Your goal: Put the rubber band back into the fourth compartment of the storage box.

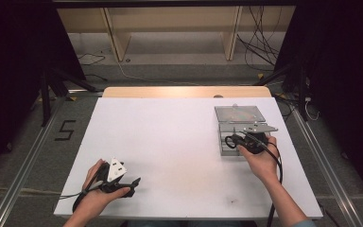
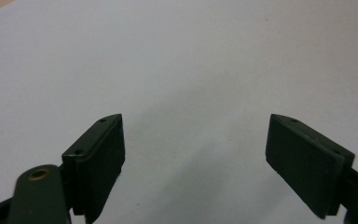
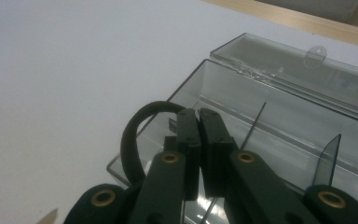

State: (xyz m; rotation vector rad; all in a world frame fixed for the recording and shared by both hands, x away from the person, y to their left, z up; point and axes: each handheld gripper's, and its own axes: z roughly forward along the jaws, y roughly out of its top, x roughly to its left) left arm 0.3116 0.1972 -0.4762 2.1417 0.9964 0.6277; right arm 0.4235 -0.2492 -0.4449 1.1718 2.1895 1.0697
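White tabletop (image 1: 170, 142) lies bare between the wide-open jaws of the left gripper (image 2: 193, 154). Farther off, the right gripper (image 3: 199, 122) has its jaws pressed together, gripping nothing, poised over the open clear plastic box (image 3: 270, 121), lid (image 3: 298, 70) folded back beyond.

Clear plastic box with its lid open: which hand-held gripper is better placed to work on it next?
Right. The right hand-held gripper, jaws shut, sits over the clear plastic box; the left hand-held gripper rests open across the table.
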